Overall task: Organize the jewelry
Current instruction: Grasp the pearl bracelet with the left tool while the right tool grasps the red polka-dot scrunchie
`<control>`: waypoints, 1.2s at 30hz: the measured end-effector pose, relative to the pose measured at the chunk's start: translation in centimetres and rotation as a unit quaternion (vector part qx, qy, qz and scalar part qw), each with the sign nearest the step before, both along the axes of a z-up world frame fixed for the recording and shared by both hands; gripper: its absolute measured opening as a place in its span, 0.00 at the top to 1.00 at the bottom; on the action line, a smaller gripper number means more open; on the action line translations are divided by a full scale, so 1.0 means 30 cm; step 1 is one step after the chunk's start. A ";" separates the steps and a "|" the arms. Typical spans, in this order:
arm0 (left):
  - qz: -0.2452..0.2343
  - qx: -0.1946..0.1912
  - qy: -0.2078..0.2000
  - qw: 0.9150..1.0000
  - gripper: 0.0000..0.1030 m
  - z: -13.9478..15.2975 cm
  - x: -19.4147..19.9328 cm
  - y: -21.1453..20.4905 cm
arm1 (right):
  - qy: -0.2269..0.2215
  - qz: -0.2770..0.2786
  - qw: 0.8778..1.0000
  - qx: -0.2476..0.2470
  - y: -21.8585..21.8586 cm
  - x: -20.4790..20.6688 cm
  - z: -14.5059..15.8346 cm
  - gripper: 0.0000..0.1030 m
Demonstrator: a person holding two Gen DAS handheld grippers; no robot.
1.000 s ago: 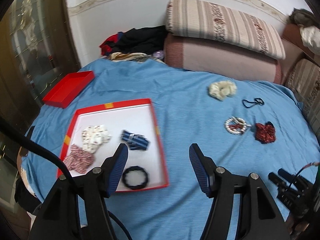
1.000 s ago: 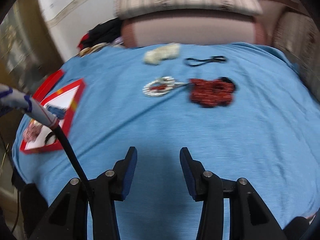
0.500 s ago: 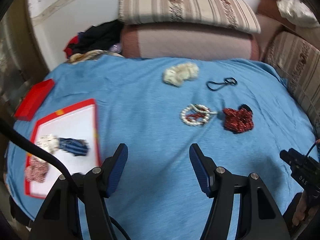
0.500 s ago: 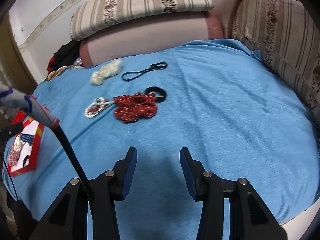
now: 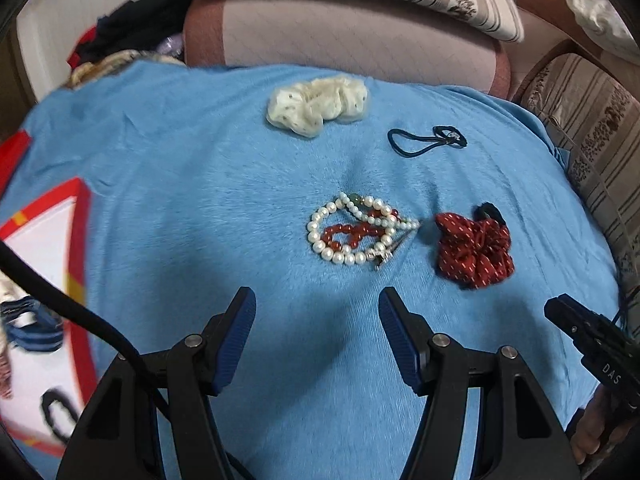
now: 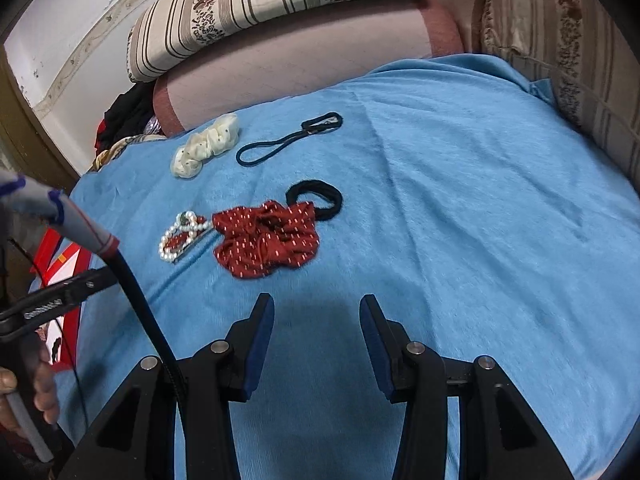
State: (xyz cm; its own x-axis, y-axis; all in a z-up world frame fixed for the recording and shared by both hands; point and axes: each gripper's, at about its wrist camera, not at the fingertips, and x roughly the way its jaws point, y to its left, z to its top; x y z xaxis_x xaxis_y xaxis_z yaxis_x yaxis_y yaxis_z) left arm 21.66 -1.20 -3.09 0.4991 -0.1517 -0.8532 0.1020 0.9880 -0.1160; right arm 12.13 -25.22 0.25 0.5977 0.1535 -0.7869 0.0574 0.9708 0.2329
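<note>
Both tongs, left [image 5: 316,322] and right [image 6: 316,330], hang spread and empty just short of the pearl bracelet [image 5: 352,234], likely lining up a pickup for the red tray [image 5: 80,240].

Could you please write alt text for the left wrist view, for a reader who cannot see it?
The open left gripper hovers over a blue cloth, aimed at a pearl bracelet tangled with red beads. A red scrunchie lies right of it, a cream scrunchie beyond.

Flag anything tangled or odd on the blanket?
The pearl bracelet and red bead strand lie tangled in one heap. A black hair tie sits half tucked under the red scrunchie. Nothing looks damaged.
</note>
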 end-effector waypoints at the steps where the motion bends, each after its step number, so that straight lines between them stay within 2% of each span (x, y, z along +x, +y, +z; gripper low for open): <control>1: 0.001 -0.010 0.008 1.000 0.39 -0.022 0.032 0.007 | 0.001 0.000 1.000 0.003 0.002 0.017 -0.004 0.53; 6: 0.001 -0.059 0.024 0.998 0.39 -0.078 0.144 0.024 | 0.006 0.004 0.999 0.036 0.011 0.102 -0.020 0.50; 9: -0.013 -0.073 0.029 0.997 0.40 -0.099 0.193 0.005 | 0.004 0.008 0.999 0.038 0.031 0.143 -0.025 0.47; 10: -0.018 -0.077 0.032 0.996 0.45 -0.107 0.209 -0.006 | 0.006 0.009 0.999 0.034 0.043 0.158 -0.032 0.47; 11: -0.023 -0.079 0.037 0.996 0.59 -0.115 0.221 -0.018 | 0.007 0.010 0.999 0.032 0.049 0.167 -0.039 0.47; 12: -0.027 -0.079 0.044 0.996 0.65 -0.125 0.230 -0.029 | 0.011 0.009 0.999 0.030 0.057 0.178 -0.049 0.47; 14: -0.032 -0.081 0.058 0.995 0.91 -0.147 0.243 -0.044 | 0.017 0.006 1.000 0.024 0.067 0.193 -0.065 0.47; 16: -0.027 -0.095 0.060 0.993 0.91 -0.145 0.236 -0.033 | 0.023 0.003 0.999 0.022 0.070 0.204 -0.079 0.51; 17: -0.023 -0.105 0.060 0.992 0.91 -0.136 0.228 -0.021 | 0.025 0.004 0.999 0.028 0.068 0.207 -0.084 0.59; 18: -0.019 -0.108 0.057 0.992 0.91 -0.126 0.219 -0.010 | 0.032 0.008 0.999 0.036 0.066 0.208 -0.089 0.82; 19: -0.014 -0.108 0.051 0.993 0.91 -0.103 0.202 0.006 | 0.035 0.010 0.998 0.042 0.063 0.206 -0.090 0.89; 23: -0.013 -0.108 0.025 0.994 0.91 -0.015 0.122 0.056 | 0.025 0.014 0.998 0.053 0.058 0.153 -0.057 0.93; 28: -0.018 -0.084 -0.006 0.996 0.91 0.088 -0.024 0.106 | 0.011 0.036 0.997 0.060 0.072 0.042 0.012 0.93; 32: -0.019 -0.081 -0.015 0.996 0.91 0.132 -0.135 0.152 | 0.006 0.054 0.995 0.078 0.074 -0.050 0.044 0.93; 36: -0.016 -0.086 -0.011 0.996 0.91 0.133 -0.226 0.187 | 0.022 0.060 0.993 0.098 0.083 -0.107 0.024 0.93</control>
